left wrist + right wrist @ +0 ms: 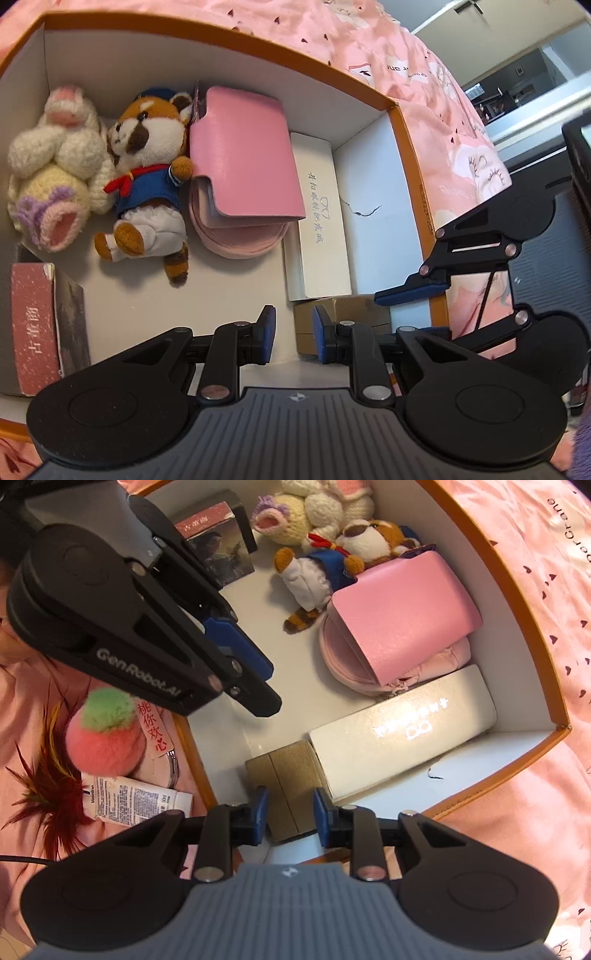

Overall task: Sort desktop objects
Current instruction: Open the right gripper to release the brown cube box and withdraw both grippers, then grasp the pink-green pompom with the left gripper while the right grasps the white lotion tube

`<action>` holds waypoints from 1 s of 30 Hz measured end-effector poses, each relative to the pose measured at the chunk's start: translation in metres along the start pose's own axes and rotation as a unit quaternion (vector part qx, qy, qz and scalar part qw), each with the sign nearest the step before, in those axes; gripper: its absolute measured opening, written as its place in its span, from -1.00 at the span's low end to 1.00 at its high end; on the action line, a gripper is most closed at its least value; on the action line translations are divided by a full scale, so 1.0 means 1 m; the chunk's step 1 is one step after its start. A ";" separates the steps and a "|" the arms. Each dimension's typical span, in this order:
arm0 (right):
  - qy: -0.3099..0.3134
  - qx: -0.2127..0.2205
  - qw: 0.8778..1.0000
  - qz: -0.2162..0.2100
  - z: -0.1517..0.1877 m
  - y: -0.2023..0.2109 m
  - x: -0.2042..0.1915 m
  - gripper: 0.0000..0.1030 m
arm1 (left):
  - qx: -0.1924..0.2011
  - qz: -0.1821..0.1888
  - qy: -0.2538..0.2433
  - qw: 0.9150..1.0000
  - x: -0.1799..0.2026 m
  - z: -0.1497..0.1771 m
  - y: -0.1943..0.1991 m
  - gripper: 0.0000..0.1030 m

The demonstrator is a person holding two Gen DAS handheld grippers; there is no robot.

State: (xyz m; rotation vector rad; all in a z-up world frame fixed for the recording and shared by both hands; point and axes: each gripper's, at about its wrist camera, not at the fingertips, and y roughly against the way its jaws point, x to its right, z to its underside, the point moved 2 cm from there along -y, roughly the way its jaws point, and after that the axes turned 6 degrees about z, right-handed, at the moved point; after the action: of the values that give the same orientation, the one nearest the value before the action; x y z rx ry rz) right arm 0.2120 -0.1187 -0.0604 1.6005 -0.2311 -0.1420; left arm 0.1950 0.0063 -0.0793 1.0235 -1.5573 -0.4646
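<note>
An orange-rimmed white box (258,40) (517,602) holds a knitted bunny (55,158), a raccoon plush (147,162) (354,550), a pink wallet on a pink pouch (243,162) (402,620), a white glasses case (317,218) (402,734), a brown box (343,321) (284,771) and a red book box (33,325) (214,535). My left gripper (293,334) is open and empty above the box floor. My right gripper (288,814) is open, its fingers straddling the brown box; I cannot tell whether they touch it.
Outside the box's left wall on the pink bedding (517,812) lie a pink-and-green plush peach with a tag (107,727), a Vaseline tube (136,801), a metal ring and red feathers (48,786). The left gripper shows in the right wrist view (236,657).
</note>
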 end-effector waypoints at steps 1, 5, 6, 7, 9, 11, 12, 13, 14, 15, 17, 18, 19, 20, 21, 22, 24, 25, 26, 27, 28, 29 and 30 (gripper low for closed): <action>-0.002 0.003 1.000 0.004 0.001 0.002 -0.002 -0.42 | 0.002 -0.006 -0.007 1.000 0.002 0.001 0.001 -0.54; -0.010 0.017 0.999 0.030 0.003 0.007 -0.006 -0.42 | 0.013 -0.021 -0.031 0.999 0.010 0.005 0.009 -0.54; -0.018 0.023 0.999 0.034 0.004 0.010 -0.006 -0.42 | 0.017 -0.026 -0.039 0.999 0.012 0.007 0.013 -0.54; -0.027 0.029 0.999 0.038 0.006 0.013 -0.006 -0.42 | 0.021 -0.032 -0.047 0.998 0.014 0.008 0.016 -0.54; -0.045 0.047 0.997 0.051 0.011 0.021 -0.008 -0.41 | 0.031 -0.041 -0.065 0.997 0.020 0.012 0.025 -0.54; -0.068 0.068 0.993 0.066 0.015 0.029 -0.010 -0.41 | 0.044 -0.045 -0.083 0.995 0.027 0.017 0.035 -0.54; -0.083 0.081 0.991 0.074 0.018 0.031 -0.015 -0.41 | 0.052 -0.046 -0.092 0.993 0.030 0.020 0.041 -0.54; -0.096 0.095 0.988 0.081 0.022 0.035 -0.019 -0.41 | 0.059 -0.046 -0.103 0.992 0.034 0.023 0.047 -0.54; -0.110 0.112 0.984 0.088 0.026 0.040 -0.024 -0.41 | 0.066 -0.045 -0.113 0.990 0.038 0.027 0.053 -0.54; -0.126 0.131 0.979 0.096 0.030 0.046 -0.028 -0.41 | 0.071 -0.043 -0.122 0.989 0.041 0.031 0.058 -0.54; -0.166 0.166 0.965 0.119 0.039 0.059 -0.034 -0.41 | 0.074 -0.036 -0.143 0.986 0.048 0.040 0.067 -0.54; -0.189 0.184 0.955 0.132 0.044 0.061 -0.040 -0.41 | 0.071 -0.029 -0.153 0.985 0.052 0.044 0.071 -0.54; -0.211 0.201 0.945 0.145 0.050 0.065 -0.045 -0.41 | 0.066 -0.021 -0.161 0.985 0.054 0.049 0.074 -0.54; -0.230 0.215 0.936 0.154 0.055 0.069 -0.050 -0.40 | 0.061 -0.011 -0.168 0.984 0.057 0.054 0.078 -0.54; -0.250 0.230 0.927 0.160 0.061 0.071 -0.056 -0.36 | 0.057 -0.004 -0.177 0.983 0.059 0.059 0.081 -0.54; -0.271 0.243 0.917 0.161 0.066 0.073 -0.061 -0.34 | 0.053 -0.001 -0.185 0.981 0.062 0.064 0.082 -0.54; -0.303 0.261 0.904 0.153 0.076 0.075 -0.073 -0.28 | 0.045 -0.004 -0.202 0.978 0.065 0.075 0.084 -0.54; -0.315 0.266 0.898 0.155 0.079 0.073 -0.081 -0.28 | 0.041 -0.006 -0.209 0.977 0.066 0.081 0.085 -0.54; -0.329 0.264 0.893 0.159 0.083 0.070 -0.088 -0.27 | 0.038 -0.010 -0.215 0.976 0.067 0.086 0.085 -0.54; -0.345 0.258 0.888 0.160 0.083 0.062 -0.094 -0.22 | 0.034 -0.011 -0.224 0.974 0.068 0.093 0.085 -0.54; -0.365 0.252 0.882 0.158 0.084 0.057 -0.100 -0.16 | 0.031 -0.010 -0.231 0.972 0.068 0.098 0.085 -0.54; -0.387 0.248 0.874 0.156 0.086 0.048 -0.106 -0.07 | 0.028 -0.008 -0.235 0.972 0.067 0.103 0.084 -0.54; -0.408 0.241 0.868 0.150 0.087 0.041 -0.110 -0.05 | 0.023 -0.007 -0.236 0.971 0.065 0.107 0.083 -0.54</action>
State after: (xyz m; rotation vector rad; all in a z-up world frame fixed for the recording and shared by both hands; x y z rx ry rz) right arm 0.0822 -0.1783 -0.0293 1.8919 -1.2516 -0.5564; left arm 0.0678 -0.0268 -0.0060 1.0066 -1.9899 -0.7235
